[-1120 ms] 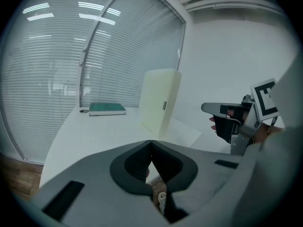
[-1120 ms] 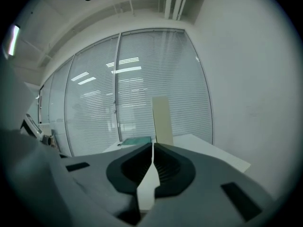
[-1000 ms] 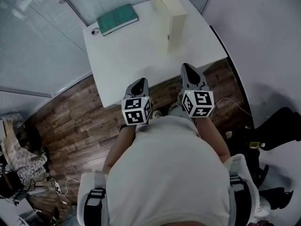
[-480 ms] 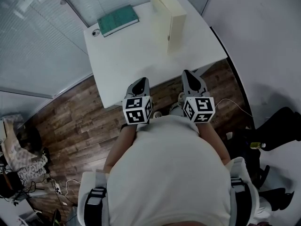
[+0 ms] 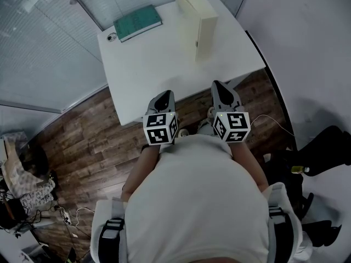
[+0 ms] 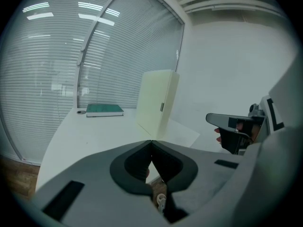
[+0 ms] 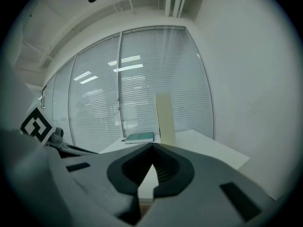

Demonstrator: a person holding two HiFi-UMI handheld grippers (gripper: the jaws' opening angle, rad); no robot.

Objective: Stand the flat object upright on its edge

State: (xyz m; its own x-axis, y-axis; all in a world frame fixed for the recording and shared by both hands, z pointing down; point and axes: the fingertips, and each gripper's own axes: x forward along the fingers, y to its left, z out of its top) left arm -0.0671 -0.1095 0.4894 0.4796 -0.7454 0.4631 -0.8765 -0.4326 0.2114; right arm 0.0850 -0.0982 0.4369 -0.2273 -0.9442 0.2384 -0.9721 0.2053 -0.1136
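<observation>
Standing upright on white desk [image 5: 159,70]: cream flat rectangular folder [image 5: 206,34] | left tongs [image 5: 163,96] pressed together, empty | right tongs [image 5: 219,84] pressed together, empty

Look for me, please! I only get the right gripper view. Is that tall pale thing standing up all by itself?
Observer: Yes. In the head view the cream folder stands on the white table, and the left gripper and right gripper hang near the table's front edge, clear of the folder.
Operator: Is it skinny like a stick?
Observer: No. The left gripper view shows its broad flat side.
Operator: Is the other grabber holding anything?
Observer: No, its jaws are shut, empty.
</observation>
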